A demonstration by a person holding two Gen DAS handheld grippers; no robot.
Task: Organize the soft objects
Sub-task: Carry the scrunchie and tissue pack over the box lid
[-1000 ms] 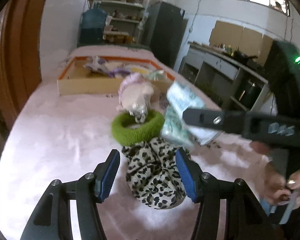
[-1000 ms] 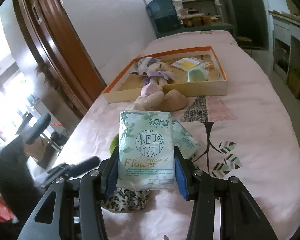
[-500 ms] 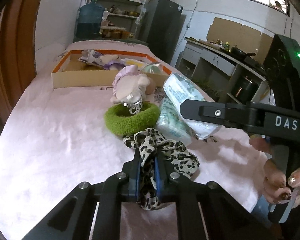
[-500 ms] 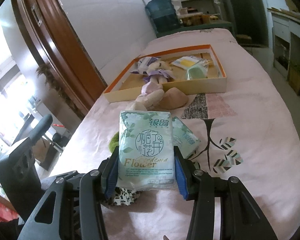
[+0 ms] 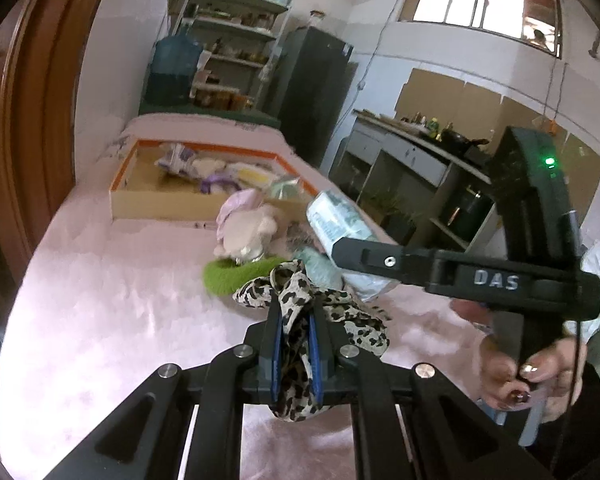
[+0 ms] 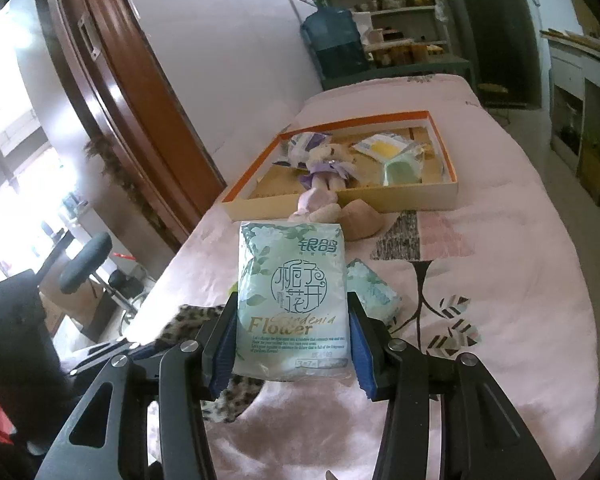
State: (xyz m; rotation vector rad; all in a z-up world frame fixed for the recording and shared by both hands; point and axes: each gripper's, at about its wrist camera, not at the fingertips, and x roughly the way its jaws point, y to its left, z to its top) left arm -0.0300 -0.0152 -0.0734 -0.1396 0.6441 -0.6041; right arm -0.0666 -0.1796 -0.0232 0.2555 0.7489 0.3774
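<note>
My left gripper (image 5: 294, 320) is shut on a leopard-print cloth (image 5: 296, 304) and holds it raised above the pink table cover. My right gripper (image 6: 292, 328) is shut on a pale green tissue pack (image 6: 292, 300) and holds it in the air; the pack also shows in the left wrist view (image 5: 340, 224). A green ring (image 5: 236, 274), a pink plush toy (image 5: 246, 226) and a second tissue pack (image 6: 374, 290) lie on the table. The orange-rimmed box (image 6: 440, 196) beyond them holds a plush doll (image 6: 326, 164) and packets.
The table is covered by a pink cloth (image 5: 100, 300). A wooden door frame (image 5: 24, 120) stands at the left. Shelves and a water bottle (image 5: 172, 72) stand behind the table. A counter (image 5: 412, 148) runs along the right.
My left gripper closed on the leopard-print cloth and lifted it off the table. My right gripper kept hold of the tissue pack and barely moved.
</note>
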